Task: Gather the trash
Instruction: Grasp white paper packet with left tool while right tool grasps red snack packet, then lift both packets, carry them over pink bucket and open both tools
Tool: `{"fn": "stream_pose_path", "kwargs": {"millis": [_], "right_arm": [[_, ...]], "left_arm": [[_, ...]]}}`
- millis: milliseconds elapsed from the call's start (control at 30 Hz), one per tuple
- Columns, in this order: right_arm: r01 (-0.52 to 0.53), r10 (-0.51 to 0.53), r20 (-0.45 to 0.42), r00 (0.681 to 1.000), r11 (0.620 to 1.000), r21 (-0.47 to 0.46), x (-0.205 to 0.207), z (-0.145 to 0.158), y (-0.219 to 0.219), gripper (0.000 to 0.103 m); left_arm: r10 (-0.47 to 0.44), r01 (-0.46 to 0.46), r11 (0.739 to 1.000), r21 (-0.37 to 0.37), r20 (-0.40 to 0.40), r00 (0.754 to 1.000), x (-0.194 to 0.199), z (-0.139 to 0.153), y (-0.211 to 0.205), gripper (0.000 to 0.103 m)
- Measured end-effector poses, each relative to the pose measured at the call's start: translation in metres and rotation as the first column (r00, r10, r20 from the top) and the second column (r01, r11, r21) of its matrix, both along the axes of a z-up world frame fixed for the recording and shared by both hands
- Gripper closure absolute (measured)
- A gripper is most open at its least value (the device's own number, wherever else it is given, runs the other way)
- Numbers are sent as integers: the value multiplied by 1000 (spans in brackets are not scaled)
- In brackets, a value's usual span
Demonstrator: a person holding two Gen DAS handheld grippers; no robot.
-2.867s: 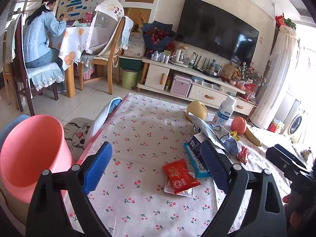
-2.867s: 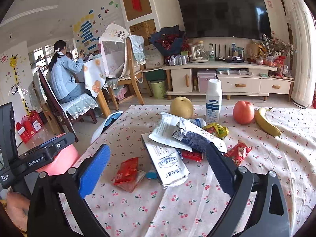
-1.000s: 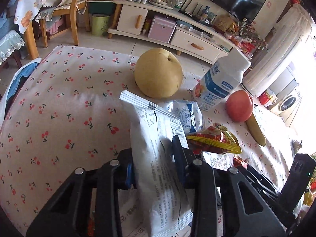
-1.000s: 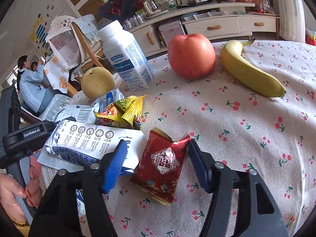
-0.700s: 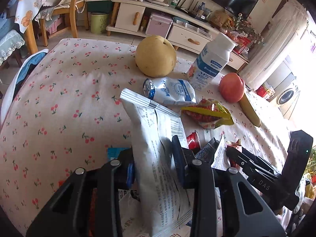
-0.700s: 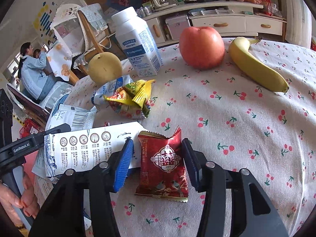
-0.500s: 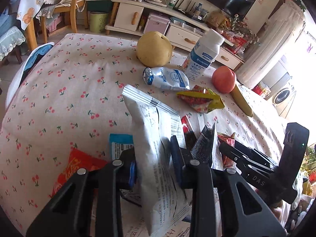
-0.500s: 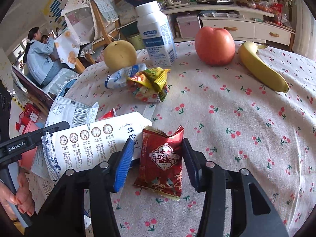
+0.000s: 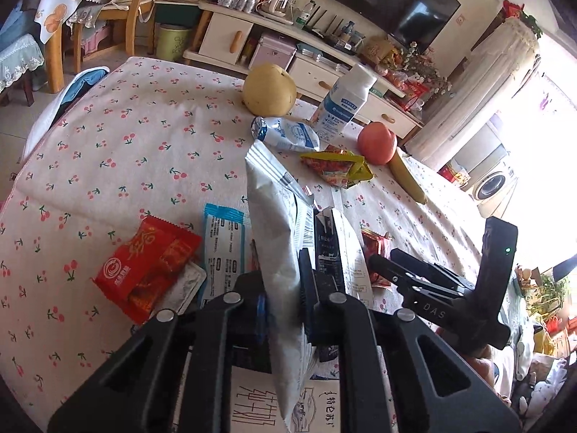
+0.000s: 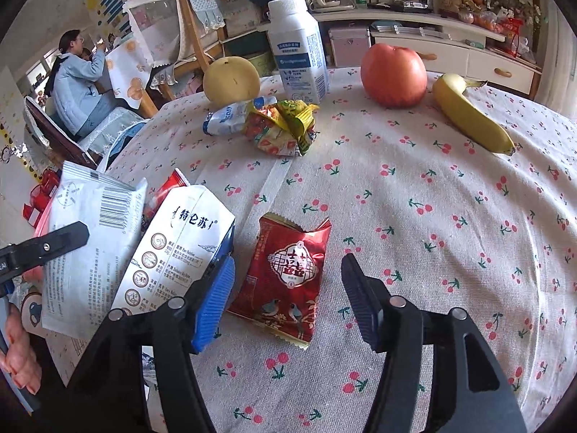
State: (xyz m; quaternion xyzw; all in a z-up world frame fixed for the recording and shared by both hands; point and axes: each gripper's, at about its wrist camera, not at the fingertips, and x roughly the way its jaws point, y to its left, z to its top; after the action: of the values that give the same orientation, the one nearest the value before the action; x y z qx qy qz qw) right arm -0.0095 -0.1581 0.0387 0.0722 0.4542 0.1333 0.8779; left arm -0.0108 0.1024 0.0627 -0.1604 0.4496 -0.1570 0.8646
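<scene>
The left gripper [image 9: 281, 306] is clamped on a white foil bag [image 9: 274, 252], its jaws having just closed further so the bag stands pinched upright above the cherry-print tablecloth [image 9: 144, 144]. The right gripper [image 10: 285, 288] has just been opening: its blue pads stand apart on either side of a red snack packet [image 10: 288, 270], which lies flat on the cloth and seems free of both pads. Only the left wrist view shows the litter on the near left: a red wrapper [image 9: 148, 259] lying partly on a silvery blister sheet [image 9: 184, 285], with a blue-and-white sachet [image 9: 223, 249] just beside them. It also shows a milk carton [image 9: 339, 249] leaning against the held bag, though whether the pads catch that too is hard to tell. The right wrist view alone shows the packet's printed face, and a seated person [image 10: 79, 86] at a far table. Both views take in the crumpled yellow wrapper [image 10: 285, 130], the pear [image 10: 230, 81], the white bottle [image 10: 299, 47], the apple [image 10: 393, 74] and the banana [image 10: 468, 115] at the table's far side.
</scene>
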Motion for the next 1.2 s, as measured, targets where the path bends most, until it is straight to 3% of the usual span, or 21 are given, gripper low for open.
{"fn": "stream_pose_path", "kwargs": {"millis": [67,200,300,367,633,900,1200], "right_arm": [[0,0,1,1000,1000,-24,-1,-1,5,31],[18,-16,17,1000,996,-85,-2,-2,12,31],[35,-33,17,999,994,-107,0,-5,11,41],[43,-41,25,999,992,-120,0,-5,12,57],[100,-96,48,994,992,-82,-6,-2,5,58],[168,-162,110,981,985,-43,-17,20,5,59],[145,-138,160,977,989,-35,-36,47,36,59]], "left_arm": [[2,-2,1000,-17,15,1000,-4,4,3,89],[6,-4,999,-49,34,999,-9,1,11,89],[-4,7,998,-68,45,999,-11,-3,17,89],[-10,13,996,-86,45,999,-11,-4,23,89],[-9,18,986,-163,56,998,-12,-4,44,89],[-2,21,974,-225,83,997,-10,4,65,90],[35,-1,973,-229,144,989,-14,23,98,90]]}}
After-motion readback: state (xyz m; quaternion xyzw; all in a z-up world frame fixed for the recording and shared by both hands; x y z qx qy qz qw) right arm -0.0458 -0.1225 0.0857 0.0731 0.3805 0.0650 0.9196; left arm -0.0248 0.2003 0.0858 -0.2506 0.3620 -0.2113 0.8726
